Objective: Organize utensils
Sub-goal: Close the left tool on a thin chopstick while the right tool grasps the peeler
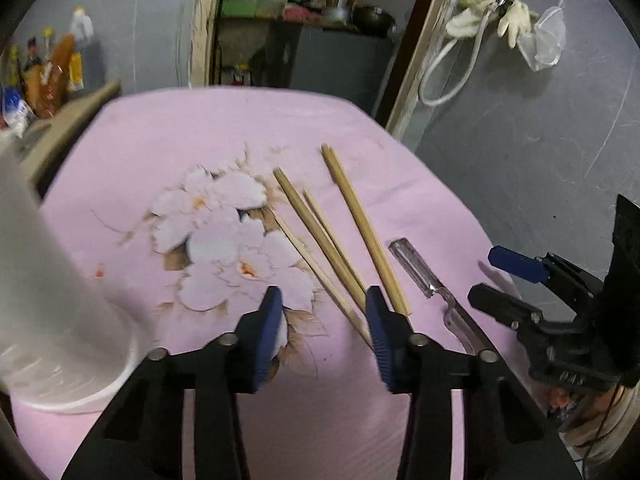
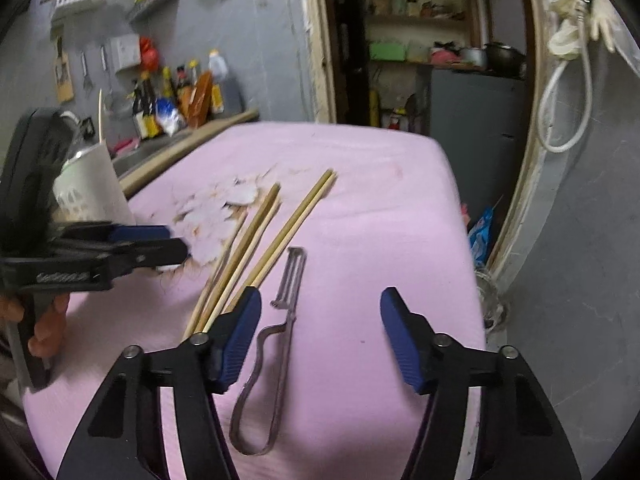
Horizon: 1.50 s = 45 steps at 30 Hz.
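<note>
Several wooden chopsticks (image 1: 366, 232) (image 2: 280, 242) lie fanned out on the pink flowered cloth (image 1: 200, 128) (image 2: 360, 180). A metal peeler (image 1: 412, 268) (image 2: 290, 280) lies just right of them. My left gripper (image 1: 323, 308) hovers over the near ends of the chopsticks, its jaws apart and nothing pinched; one chopstick tip sits by its right pad. My right gripper (image 2: 320, 312) stands open above the peeler, whose handle lies on the cloth between the fingers. Each gripper shows in the other's view: left gripper (image 2: 178, 242), right gripper (image 1: 484, 276).
A white perforated utensil holder (image 1: 60, 320) (image 2: 92, 188) stands at the table's left side. Bottles and packets (image 2: 176, 96) crowd a counter behind it. The cloth's right edge drops off beside a doorway (image 2: 440, 60) with shelves beyond.
</note>
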Each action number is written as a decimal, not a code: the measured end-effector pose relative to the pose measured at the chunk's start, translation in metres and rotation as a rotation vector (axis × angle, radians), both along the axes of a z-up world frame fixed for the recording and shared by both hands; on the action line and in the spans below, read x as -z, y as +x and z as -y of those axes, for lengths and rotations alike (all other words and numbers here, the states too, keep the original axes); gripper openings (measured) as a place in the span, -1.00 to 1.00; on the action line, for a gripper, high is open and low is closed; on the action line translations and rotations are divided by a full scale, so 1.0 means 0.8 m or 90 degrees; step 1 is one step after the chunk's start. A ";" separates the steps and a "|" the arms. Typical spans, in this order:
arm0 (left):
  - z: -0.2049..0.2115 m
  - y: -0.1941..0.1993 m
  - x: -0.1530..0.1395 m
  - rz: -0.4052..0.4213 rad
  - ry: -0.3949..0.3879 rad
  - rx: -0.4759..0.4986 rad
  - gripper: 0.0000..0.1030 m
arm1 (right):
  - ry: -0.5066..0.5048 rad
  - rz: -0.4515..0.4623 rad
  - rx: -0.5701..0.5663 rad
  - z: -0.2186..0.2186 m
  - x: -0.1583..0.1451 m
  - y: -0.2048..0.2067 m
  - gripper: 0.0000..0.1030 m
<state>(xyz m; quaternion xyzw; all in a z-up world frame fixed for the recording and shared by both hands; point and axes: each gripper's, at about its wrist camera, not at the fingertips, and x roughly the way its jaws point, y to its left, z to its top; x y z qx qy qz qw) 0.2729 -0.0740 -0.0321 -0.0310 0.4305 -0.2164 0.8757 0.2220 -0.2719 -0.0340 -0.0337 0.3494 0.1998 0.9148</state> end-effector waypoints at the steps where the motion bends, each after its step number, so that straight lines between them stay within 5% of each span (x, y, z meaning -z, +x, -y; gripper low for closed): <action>1: 0.000 0.005 0.003 -0.011 -0.001 -0.001 -0.38 | -0.004 -0.004 -0.005 -0.002 0.002 0.001 0.09; 8: -0.011 0.033 0.013 -0.066 -0.037 -0.021 -0.58 | -0.038 -0.042 -0.029 -0.020 0.013 0.015 -0.08; 25: -0.002 0.055 0.016 -0.086 -0.043 -0.031 -0.85 | -0.170 -0.045 -0.024 -0.063 0.022 0.047 -0.18; 28: -0.002 0.056 0.018 -0.089 -0.048 -0.028 -0.88 | -0.178 -0.043 -0.017 -0.063 0.023 0.047 -0.34; 35: 0.001 0.044 0.017 -0.092 -0.048 -0.013 -0.92 | -0.165 -0.064 -0.019 -0.057 0.016 0.044 -0.74; 40: -0.001 0.025 0.013 -0.085 -0.046 -0.003 -0.95 | -0.109 -0.086 -0.019 -0.046 0.012 0.038 -0.80; 45: -0.003 0.000 0.006 -0.060 -0.053 -0.001 -0.96 | -0.059 -0.047 -0.010 -0.038 0.006 0.010 -0.80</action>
